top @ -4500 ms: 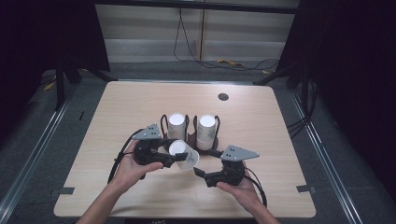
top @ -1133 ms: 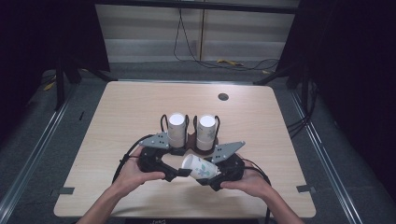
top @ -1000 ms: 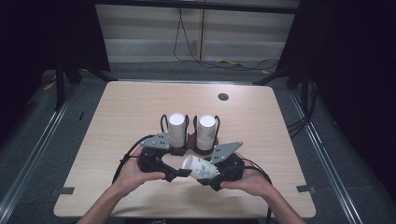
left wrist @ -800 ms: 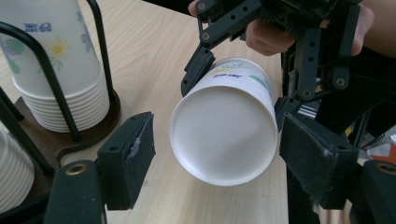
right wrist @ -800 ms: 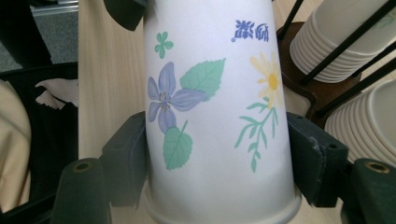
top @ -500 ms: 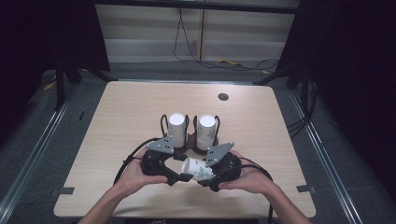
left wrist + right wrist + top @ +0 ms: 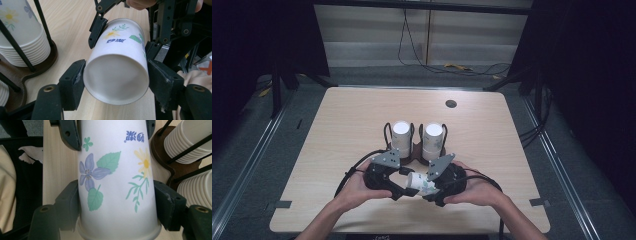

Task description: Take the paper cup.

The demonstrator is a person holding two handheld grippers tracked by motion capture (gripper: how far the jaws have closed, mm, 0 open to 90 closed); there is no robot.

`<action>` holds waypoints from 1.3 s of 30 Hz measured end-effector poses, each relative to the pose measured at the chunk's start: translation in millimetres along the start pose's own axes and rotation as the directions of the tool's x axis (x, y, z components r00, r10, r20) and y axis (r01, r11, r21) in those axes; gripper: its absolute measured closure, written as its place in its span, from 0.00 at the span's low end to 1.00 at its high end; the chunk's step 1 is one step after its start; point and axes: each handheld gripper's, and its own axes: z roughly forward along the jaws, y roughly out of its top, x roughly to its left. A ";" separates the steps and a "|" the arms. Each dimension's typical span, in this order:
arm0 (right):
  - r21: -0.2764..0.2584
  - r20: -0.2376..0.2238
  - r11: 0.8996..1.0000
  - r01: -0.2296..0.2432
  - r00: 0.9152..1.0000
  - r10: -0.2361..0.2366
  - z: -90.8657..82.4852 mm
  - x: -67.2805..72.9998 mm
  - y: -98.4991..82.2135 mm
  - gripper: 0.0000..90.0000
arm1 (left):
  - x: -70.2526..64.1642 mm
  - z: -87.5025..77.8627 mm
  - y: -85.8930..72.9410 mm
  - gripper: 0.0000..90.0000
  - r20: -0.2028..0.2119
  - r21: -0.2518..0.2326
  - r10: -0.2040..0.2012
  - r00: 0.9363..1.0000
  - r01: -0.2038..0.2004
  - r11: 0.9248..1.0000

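Near the desk's (image 7: 337,130) near edge, the left tool (image 7: 115,83) has just been closing onto the base end of the paper cup (image 7: 419,183), already clamped by the right tool (image 7: 116,202), so a handover looks underway.

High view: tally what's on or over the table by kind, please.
Stacks of paper cups in the wire holder: 2
Loose paper cup held between the grippers: 1
Wire cup holder: 1
Grippers: 2, left, right
Total: 6
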 end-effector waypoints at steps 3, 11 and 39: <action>0.011 -0.002 1.000 0.012 1.000 -0.012 1.5 0.8 2.8 0.33 | -0.7 1.5 -0.2 0.36 0.004 0.015 0.006 1.000 -0.006 1.000; 0.044 -0.017 0.999 0.021 1.000 -0.020 6.0 1.7 4.9 0.33 | -0.5 2.4 -0.4 0.38 0.012 0.034 0.009 1.000 -0.010 0.999; 0.037 -0.025 0.998 0.042 0.999 -0.041 9.0 6.6 2.8 0.25 | -0.2 13.2 -5.3 0.39 0.046 0.049 -0.003 0.999 0.001 0.999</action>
